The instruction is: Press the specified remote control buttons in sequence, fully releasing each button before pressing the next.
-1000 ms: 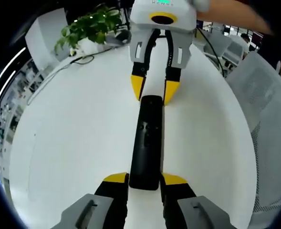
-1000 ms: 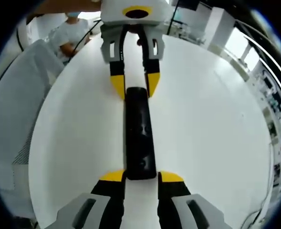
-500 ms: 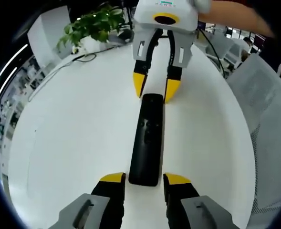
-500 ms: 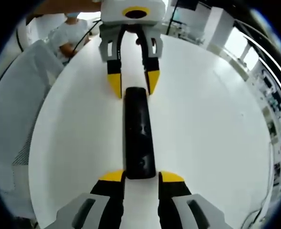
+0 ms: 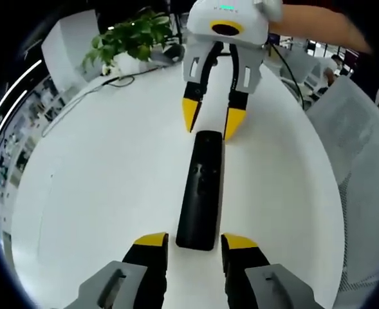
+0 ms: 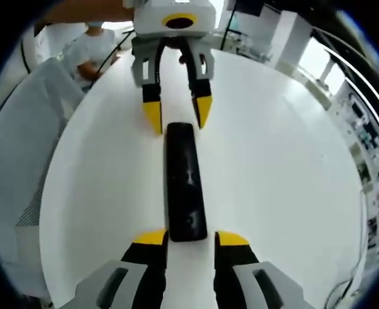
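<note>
Grippers withdrawn; slim glossy black remote (image 5: 201, 196)

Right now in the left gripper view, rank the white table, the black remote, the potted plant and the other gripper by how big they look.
1. White table, by far the largest.
2. Black remote and right gripper: they look about alike, so I won't rank them.
3. Potted plant, smallest, though it sits farthest from the camera, so its true size is unsure.

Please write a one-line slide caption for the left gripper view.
Black remote control lies lengthwise on white table between two open hand-held grippers.
</note>
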`<state>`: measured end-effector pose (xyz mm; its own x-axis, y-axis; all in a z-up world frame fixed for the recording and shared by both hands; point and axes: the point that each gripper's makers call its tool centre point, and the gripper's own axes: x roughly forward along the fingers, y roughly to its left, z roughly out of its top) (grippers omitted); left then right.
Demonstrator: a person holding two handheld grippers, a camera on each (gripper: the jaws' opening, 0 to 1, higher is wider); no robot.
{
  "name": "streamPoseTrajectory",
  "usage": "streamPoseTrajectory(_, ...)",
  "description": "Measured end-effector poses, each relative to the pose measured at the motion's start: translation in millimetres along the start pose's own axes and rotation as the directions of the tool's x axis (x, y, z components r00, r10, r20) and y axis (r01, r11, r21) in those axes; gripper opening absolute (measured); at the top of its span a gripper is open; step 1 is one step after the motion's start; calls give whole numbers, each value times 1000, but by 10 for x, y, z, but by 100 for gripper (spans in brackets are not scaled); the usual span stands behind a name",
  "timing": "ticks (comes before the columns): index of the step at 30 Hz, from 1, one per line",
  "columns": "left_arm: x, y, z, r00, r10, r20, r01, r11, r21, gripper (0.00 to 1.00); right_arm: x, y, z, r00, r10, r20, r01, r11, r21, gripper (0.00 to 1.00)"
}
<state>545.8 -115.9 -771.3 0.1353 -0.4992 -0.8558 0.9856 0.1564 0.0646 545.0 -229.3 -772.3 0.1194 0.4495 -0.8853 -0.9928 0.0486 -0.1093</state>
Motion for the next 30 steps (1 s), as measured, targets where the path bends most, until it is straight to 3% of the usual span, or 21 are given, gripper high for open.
streamPoseTrajectory(30,-135,-202,13,997,44,55,-43,999,-28,41,-120,183,35,999,-41,28,40,999,31,29)
